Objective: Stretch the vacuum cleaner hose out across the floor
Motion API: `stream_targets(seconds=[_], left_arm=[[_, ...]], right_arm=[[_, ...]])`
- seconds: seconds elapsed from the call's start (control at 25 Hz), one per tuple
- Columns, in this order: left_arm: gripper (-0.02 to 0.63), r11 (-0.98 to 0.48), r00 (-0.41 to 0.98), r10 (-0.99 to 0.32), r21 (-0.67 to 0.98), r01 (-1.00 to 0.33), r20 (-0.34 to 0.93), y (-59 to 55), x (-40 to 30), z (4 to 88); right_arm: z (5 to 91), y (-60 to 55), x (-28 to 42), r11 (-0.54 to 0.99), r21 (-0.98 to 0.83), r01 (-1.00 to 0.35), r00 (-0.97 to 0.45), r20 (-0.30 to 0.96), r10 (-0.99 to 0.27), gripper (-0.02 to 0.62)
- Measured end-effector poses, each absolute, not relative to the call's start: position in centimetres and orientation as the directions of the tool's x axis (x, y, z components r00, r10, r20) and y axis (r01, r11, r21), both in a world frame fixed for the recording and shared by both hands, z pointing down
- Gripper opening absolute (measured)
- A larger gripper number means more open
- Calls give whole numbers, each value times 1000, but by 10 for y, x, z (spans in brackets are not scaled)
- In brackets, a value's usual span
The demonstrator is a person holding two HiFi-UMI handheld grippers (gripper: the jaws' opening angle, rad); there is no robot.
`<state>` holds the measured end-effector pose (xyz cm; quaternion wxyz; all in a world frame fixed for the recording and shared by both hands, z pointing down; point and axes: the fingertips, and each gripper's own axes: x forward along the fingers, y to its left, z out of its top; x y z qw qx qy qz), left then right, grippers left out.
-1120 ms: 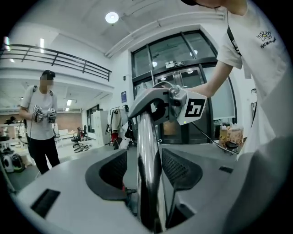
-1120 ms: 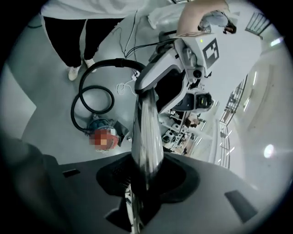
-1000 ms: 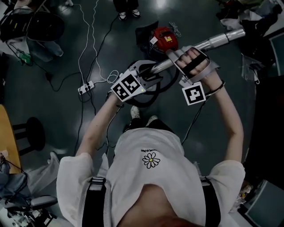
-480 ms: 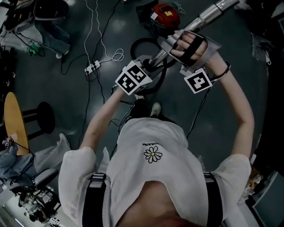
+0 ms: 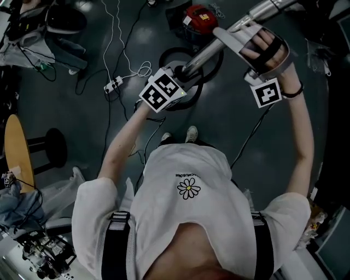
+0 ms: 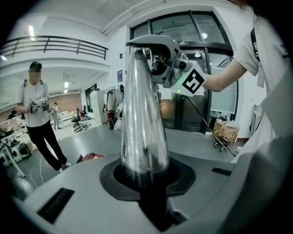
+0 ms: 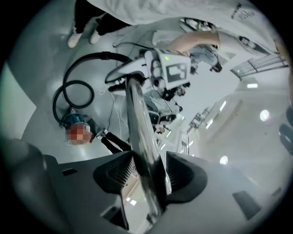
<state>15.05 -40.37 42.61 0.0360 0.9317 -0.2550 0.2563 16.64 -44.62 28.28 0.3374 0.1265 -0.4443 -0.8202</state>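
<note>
Altogether: one wand [image 5: 210, 50], one looped hose [image 5: 169, 51], one red vacuum [image 5: 199, 16].

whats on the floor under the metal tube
A loop of black hose lies on the floor below the metal tube, with the red vacuum cleaner beside it. The tube and left gripper cover part of the loop.

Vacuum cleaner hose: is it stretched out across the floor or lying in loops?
Lying in loops, not stretched out: the black hose curls in rings on the floor beside the vacuum cleaner.
</note>
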Motion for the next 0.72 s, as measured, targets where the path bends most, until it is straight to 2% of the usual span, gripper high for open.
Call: stream_targets(seconds=[0.12,0.2,0.28,0.36,0.4,0.44,0.48,0.52,0.56,0.72], left_arm=[[87,-824,722,-493,6,-566,485,-398,123,430],[88,-777,720,-528,85,-623,450,-398,104,427],[88,-727,715,-570,156,-668,405,-399,84,421],[88,-687,702,-611,196,-700,366,-400,62,413],[87,-673,697,-625,209,-709,352,-399,52,410],[87,-663,693,-635,221,-716,340,-398,43,407],[86,-654,691,-642,233,-719,331,-397,35,405],[84,-647,690,-647,246,-722,325,-394,28,404],[83,-640,688,-651,255,-725,321,-391,22,404],[81,-635,677,-659,238,-735,329,-375,3,409]], right_arm=[[225,-456,200,-265,938,225,-621,-72,-781,209],[207,-458,221,-115,993,-31,-517,-115,-848,209],[218,-449,228,98,934,-343,-478,-85,-874,209],[255,-438,231,333,663,-670,-468,-28,-884,207],[286,-433,234,426,404,-809,-458,21,-889,207],[321,-428,235,469,83,-880,-463,76,-883,207],[358,-420,232,456,-232,-859,-490,113,-865,207],[391,-411,226,411,-479,-776,-523,122,-844,207],[420,-400,217,358,-639,-681,-547,118,-829,207],[517,-353,174,138,-866,-481,-608,216,-764,207]])
